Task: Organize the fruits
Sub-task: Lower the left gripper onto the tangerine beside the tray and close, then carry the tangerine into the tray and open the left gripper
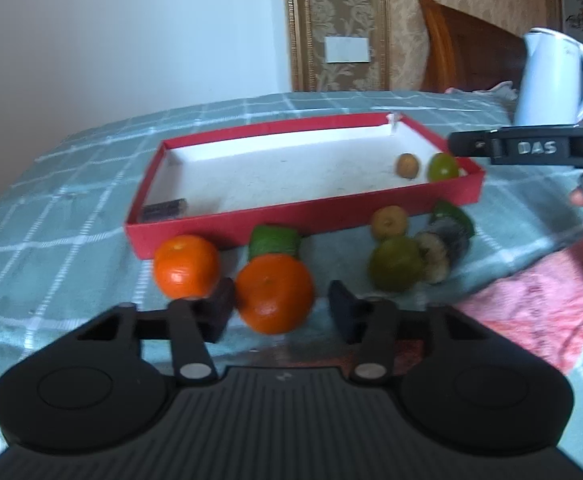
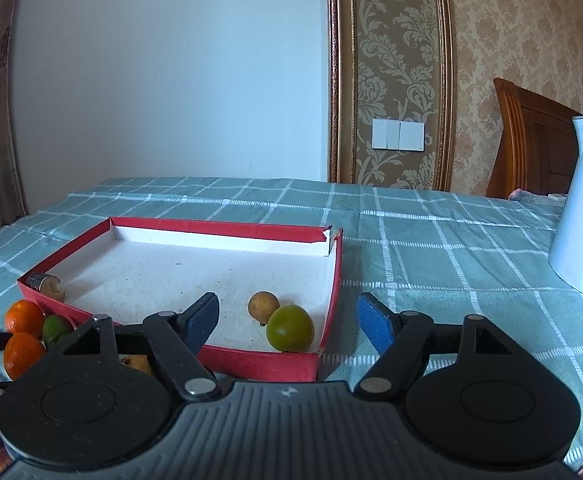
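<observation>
A red box (image 1: 291, 220) with a white floor lies on the green checked cloth. Inside it are a small brown fruit (image 1: 406, 165) and a green fruit (image 1: 442, 167), also shown in the right wrist view (image 2: 263, 306) (image 2: 290, 328). In front of the box lie two oranges (image 1: 186, 266) (image 1: 274, 294), a green block (image 1: 274, 240), a yellow-brown fruit (image 1: 388, 222) and a green fruit (image 1: 395, 263). My left gripper (image 1: 281, 312) is open around the nearer orange. My right gripper (image 2: 289, 318) is open and empty above the box's near right corner.
A white kettle (image 1: 553, 80) stands at the back right on the cloth. A sushi-like roll (image 1: 443, 252) lies by the green fruit. A small dark roll (image 2: 43, 282) sits in the box's left corner. A pink cloth (image 1: 539, 308) covers the right front. A wooden headboard (image 2: 531, 140) is behind.
</observation>
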### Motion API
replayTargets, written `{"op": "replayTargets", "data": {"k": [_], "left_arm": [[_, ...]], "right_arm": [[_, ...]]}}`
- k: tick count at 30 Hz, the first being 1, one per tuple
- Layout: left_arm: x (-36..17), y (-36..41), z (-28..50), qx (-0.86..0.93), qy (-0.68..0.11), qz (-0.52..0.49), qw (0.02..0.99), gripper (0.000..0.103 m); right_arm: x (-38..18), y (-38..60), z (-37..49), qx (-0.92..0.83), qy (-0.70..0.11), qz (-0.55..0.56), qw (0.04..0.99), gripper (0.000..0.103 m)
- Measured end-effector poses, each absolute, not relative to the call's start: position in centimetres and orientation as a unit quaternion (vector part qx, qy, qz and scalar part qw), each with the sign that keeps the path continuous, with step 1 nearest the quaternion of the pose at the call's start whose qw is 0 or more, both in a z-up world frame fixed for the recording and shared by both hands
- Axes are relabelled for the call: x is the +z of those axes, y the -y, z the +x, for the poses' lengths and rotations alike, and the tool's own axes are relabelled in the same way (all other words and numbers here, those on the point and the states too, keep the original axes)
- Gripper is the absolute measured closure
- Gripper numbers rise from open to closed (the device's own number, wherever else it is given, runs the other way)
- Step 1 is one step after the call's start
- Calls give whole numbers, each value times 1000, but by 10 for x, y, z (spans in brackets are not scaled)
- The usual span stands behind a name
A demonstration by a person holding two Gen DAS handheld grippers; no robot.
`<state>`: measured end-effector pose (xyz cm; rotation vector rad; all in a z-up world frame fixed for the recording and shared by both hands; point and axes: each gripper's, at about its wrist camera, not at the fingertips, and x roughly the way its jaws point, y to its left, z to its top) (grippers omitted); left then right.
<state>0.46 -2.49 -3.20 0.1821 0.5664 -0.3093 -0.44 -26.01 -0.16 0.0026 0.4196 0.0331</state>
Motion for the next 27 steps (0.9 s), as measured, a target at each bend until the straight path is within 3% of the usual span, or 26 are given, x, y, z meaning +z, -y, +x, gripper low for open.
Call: {"op": "replayTargets", "data": {"k": [15, 27], "left_arm": [[-14, 13, 1, -181, -263, 60, 946, 65], [13, 20, 48, -166, -241, 56, 954, 65]], "right_arm": [[-4, 259, -2, 12, -214, -1, 977, 27], [-6, 259, -1, 10, -219, -5, 976, 27]]}}
